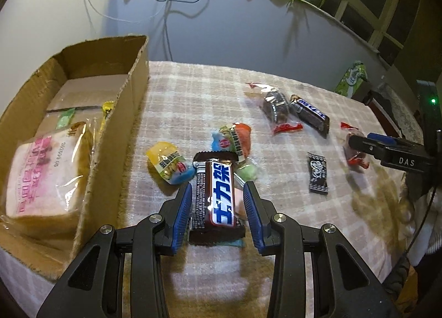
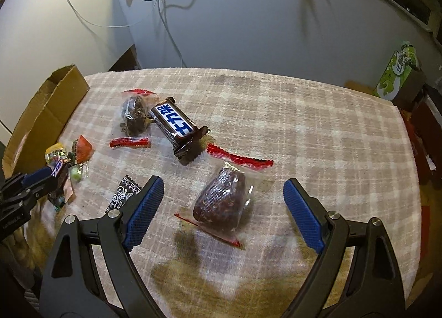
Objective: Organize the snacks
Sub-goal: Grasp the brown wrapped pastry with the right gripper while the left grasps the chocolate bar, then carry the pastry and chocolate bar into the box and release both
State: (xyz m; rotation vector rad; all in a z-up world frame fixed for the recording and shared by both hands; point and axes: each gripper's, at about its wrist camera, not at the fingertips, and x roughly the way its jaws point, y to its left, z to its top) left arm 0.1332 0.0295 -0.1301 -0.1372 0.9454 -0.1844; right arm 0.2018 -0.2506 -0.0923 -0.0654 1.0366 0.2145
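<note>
My left gripper (image 1: 218, 193) straddles a brown chocolate bar (image 1: 215, 196) with a blue and white label. The blue pads sit on either side of the bar, the left one touching, the right one a small gap away. The bar lies on colourful candies (image 1: 234, 138) on the checked cloth. A cardboard box (image 1: 132, 113) at left holds a bagged sandwich (image 1: 47, 177). My right gripper (image 2: 221, 199) is wide open around a clear packet of dark fruit (image 2: 221, 201) with red ends. A second chocolate bar (image 2: 174, 121) and another dark packet (image 2: 132, 116) lie beyond it.
A small black sachet (image 2: 124, 193) lies beside the right gripper's left finger; it also shows in the left wrist view (image 1: 317, 177). A green tissue box (image 2: 397, 74) stands at the far right. Cables (image 2: 163, 8) hang on the wall behind the table.
</note>
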